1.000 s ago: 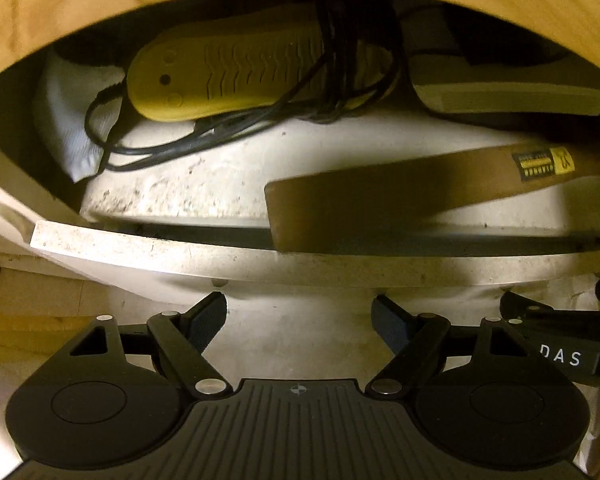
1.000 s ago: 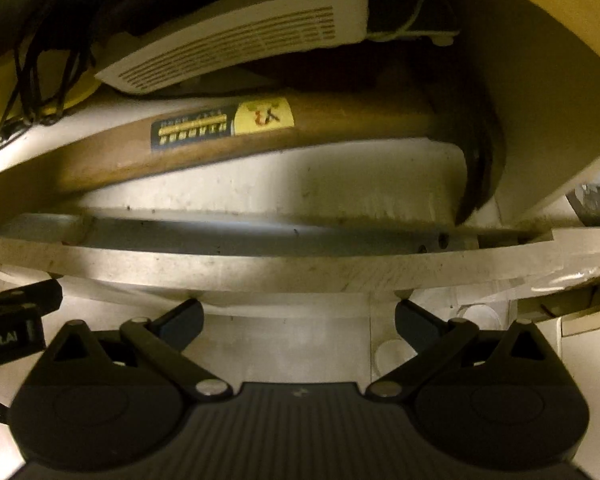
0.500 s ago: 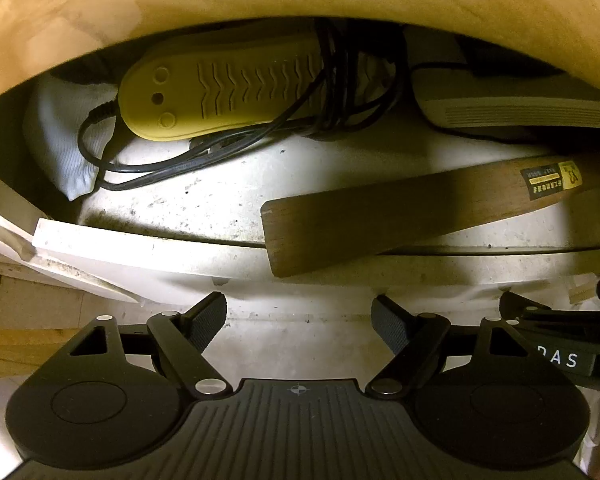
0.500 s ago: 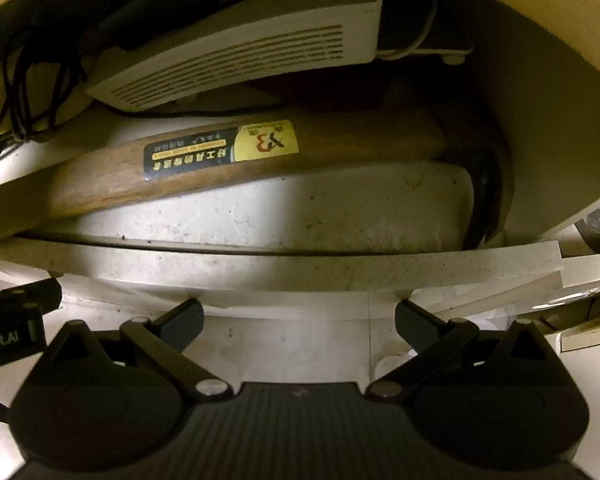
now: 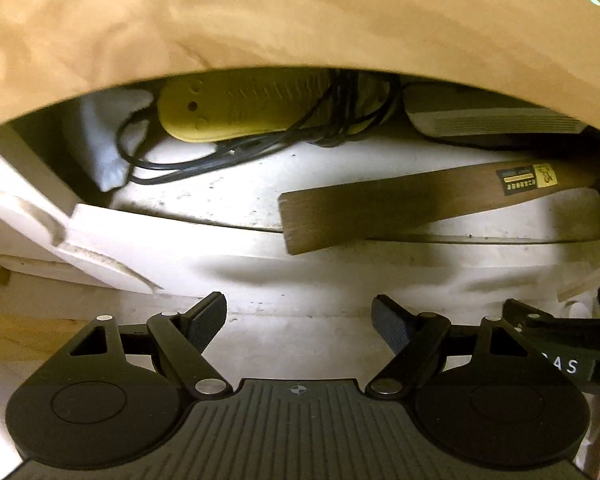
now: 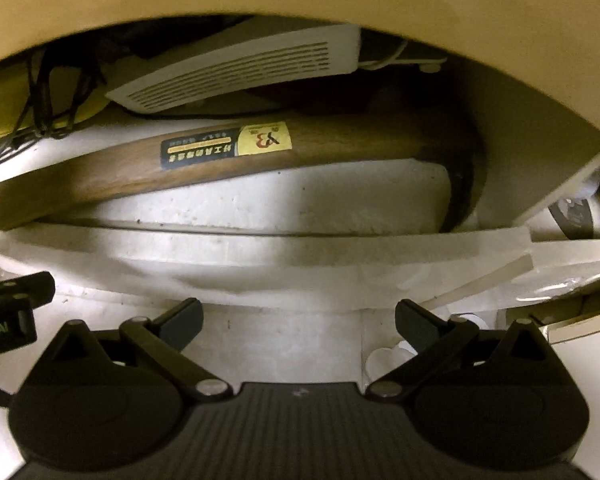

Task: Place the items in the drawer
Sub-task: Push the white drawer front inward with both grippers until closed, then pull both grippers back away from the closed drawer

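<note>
The drawer (image 5: 204, 248) is partly open under a wooden top (image 5: 300, 12), and several things already lie inside it. A hammer (image 6: 228, 160) with a wooden handle rests across the drawer floor near the front; its dark head (image 6: 466, 184) sits at the right side wall, and the free end of the handle (image 5: 312, 220) lies over the front edge of the drawer, or just above it. Behind it there is a yellow flat device (image 5: 252, 104) with a black cord (image 5: 204, 156) wound around it and running to the left, a white cloth or bag (image 5: 100, 140) at the far left, and a white box with vent slots (image 6: 240, 68) at the back right.

The left gripper (image 5: 298, 320) is wide open and holds nothing; it stands in front of the drawer, outside it. The right gripper (image 6: 298, 324) is also wide open and empty, and it stands just beside the left one, before the drawer front.

Judging from this, the placing seems nearly or fully finished, since both tools are empty and the items lie in the drawer. What remains is probably to push the drawer closed. The handle end over the front edge could catch, so it may need a small push inward first. Whether more items wait outside cannot be told.
</note>
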The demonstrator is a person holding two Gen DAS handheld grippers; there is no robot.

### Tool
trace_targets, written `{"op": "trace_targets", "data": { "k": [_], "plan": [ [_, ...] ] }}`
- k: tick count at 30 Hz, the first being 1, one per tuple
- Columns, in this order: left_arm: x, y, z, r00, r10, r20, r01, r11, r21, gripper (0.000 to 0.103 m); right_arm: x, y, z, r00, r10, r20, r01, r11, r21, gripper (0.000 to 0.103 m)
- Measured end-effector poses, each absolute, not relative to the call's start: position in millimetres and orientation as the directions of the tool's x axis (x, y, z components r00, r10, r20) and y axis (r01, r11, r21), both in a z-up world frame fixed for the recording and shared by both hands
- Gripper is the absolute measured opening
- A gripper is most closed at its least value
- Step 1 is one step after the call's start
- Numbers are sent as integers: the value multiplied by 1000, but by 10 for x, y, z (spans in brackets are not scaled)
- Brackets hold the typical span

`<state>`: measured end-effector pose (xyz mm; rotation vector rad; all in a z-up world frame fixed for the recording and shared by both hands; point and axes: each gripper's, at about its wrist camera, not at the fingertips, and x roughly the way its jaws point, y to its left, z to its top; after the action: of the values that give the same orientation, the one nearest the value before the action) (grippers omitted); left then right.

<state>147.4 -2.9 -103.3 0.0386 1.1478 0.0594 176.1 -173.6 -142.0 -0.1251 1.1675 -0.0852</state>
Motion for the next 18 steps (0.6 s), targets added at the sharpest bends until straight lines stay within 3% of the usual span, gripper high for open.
{"op": "trace_targets", "data": {
  "k": [18],
  "plan": [
    [996, 40, -598, 494, 86, -865, -33, 996, 79, 80, 1148, -1693, -927, 470, -93, -878, -17, 993, -114, 103]
  ]
}}
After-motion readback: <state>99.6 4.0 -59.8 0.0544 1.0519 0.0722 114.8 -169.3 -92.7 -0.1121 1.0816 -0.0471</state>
